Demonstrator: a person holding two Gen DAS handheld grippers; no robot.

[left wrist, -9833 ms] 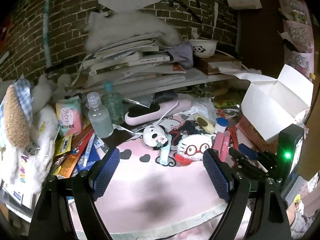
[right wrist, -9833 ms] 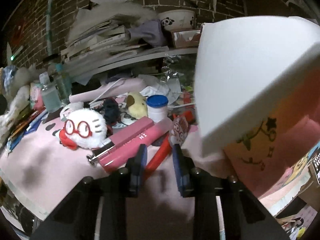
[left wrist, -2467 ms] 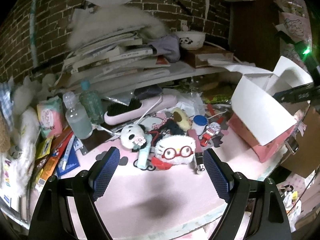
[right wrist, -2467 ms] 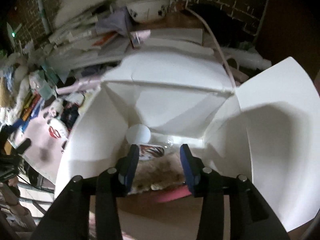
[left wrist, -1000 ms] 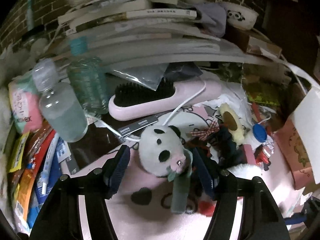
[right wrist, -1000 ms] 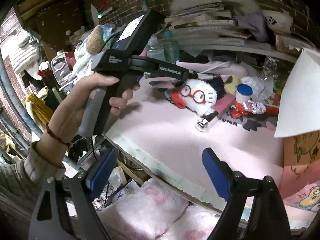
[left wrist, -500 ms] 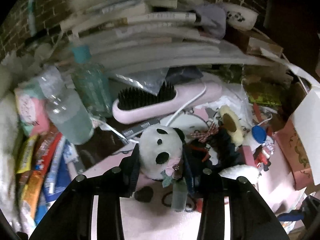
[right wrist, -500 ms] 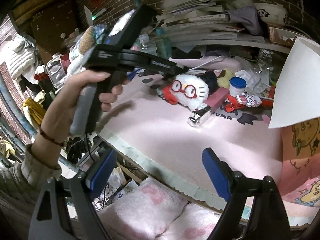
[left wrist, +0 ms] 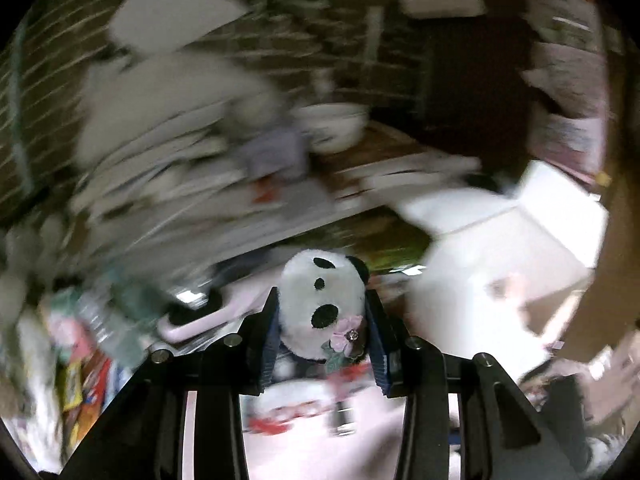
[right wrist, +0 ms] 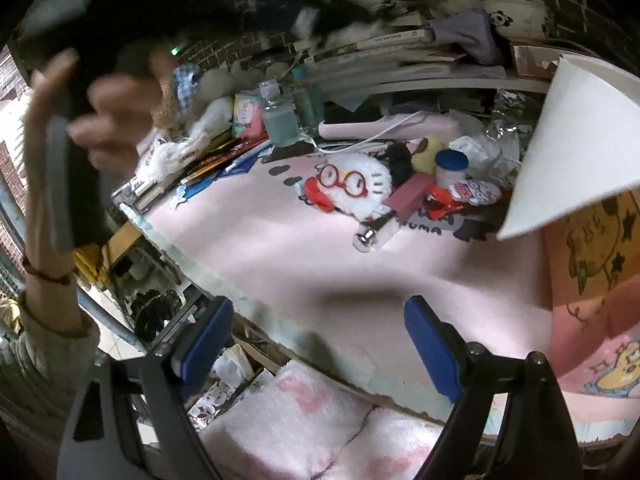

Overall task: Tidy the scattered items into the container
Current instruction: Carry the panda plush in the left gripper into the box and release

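1. The left hand-held gripper (left wrist: 323, 324) is clamped on the panda plush (left wrist: 320, 300), both pads pressing its sides; the plush is held clear above the pink worktop (right wrist: 304, 256).
2. The right hand-held gripper (right wrist: 318, 336) stands wide apart with nothing between its pads, over the worktop's near edge.
3. The white box (left wrist: 500, 248) stands at the right, flaps up.
4. A white plush with red glasses (right wrist: 352, 188) lies on the worktop.

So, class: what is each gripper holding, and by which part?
Left gripper: panda plush, pinched across the sides of its head. Right gripper: nothing, open.
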